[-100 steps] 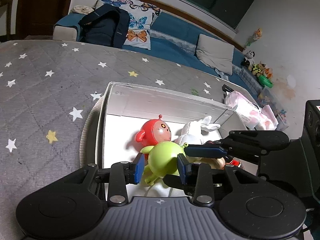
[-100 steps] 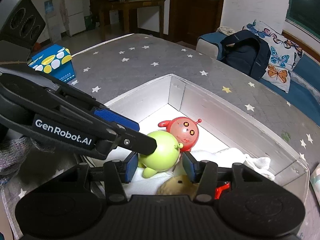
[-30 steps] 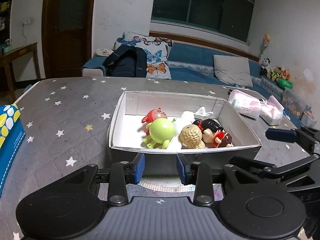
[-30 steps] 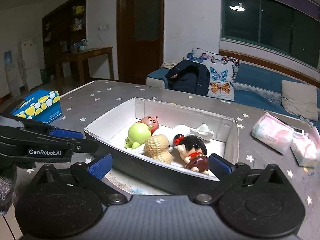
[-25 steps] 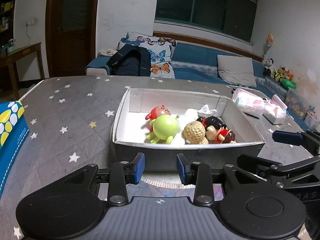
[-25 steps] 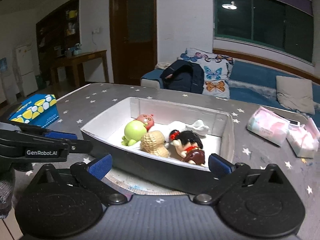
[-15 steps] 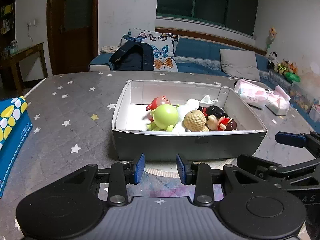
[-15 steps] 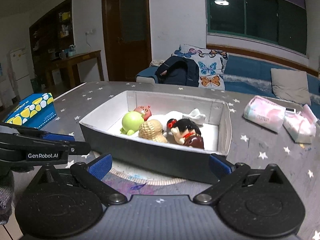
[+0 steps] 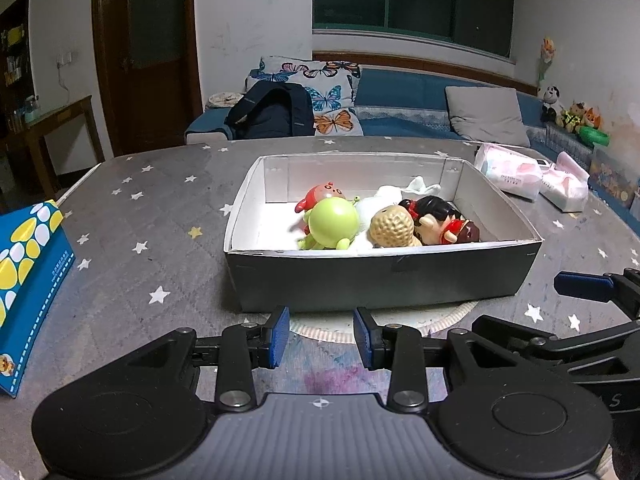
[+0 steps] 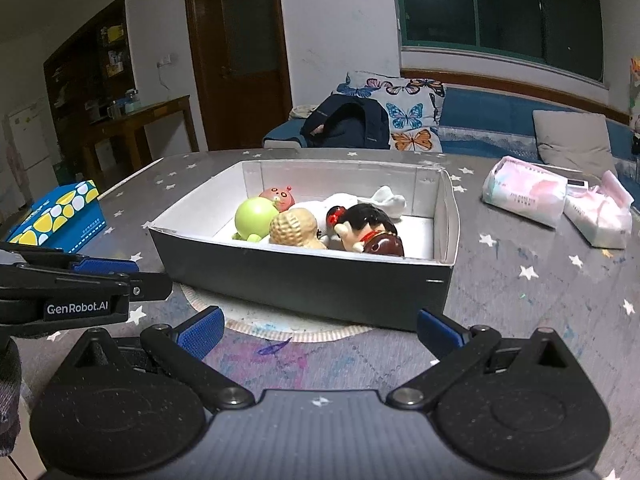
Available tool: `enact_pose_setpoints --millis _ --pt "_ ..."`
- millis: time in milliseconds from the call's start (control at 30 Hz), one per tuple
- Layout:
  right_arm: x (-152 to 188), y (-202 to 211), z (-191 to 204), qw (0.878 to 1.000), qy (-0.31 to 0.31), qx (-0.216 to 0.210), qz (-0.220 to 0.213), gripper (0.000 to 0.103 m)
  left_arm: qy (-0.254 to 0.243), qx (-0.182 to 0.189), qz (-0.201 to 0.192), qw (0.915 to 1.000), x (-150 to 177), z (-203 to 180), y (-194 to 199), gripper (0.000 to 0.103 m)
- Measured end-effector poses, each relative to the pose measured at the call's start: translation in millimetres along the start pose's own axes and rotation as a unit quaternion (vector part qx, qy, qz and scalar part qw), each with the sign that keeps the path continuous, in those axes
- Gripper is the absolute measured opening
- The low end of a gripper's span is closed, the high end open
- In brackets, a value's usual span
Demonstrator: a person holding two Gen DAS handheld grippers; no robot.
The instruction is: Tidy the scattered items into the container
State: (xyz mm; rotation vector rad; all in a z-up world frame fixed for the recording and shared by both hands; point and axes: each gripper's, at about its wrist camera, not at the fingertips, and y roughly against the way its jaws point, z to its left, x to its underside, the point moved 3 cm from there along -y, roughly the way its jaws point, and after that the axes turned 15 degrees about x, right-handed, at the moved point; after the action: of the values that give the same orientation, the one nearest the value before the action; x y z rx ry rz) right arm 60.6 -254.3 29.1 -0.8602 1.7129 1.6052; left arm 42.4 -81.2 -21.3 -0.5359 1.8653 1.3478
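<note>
Container (image 9: 380, 280) straight ahead of both grippers, long axis crosswise; toys (green figure (image 9: 332, 224), peanut (image 9: 392, 226), doll (image 9: 444, 224)) lying inside; left gripper (image 9: 320, 336) narrow and empty; right gripper (image 10: 316, 330) wide and empty; neither touching container; task judged complete.

Blue tissue box (image 9: 28, 276), two pink tissue packs (image 10: 524, 196), backpack (image 9: 272, 116) on sofa (image 9: 404, 100).

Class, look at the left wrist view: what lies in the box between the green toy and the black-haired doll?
The peanut toy lies between the green toy and the doll in the box. The right wrist view shows the same order.
</note>
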Motion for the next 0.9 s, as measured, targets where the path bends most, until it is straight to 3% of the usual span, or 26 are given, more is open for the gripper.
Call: enact_pose_setpoints --millis 900 --pt "6.0 -15.3 5.0 1.0 -0.01 -0.005 0.02 0.103 -0.008 -0.02 0.016 0.9996 2.1 1.5 -14.2 0.038"
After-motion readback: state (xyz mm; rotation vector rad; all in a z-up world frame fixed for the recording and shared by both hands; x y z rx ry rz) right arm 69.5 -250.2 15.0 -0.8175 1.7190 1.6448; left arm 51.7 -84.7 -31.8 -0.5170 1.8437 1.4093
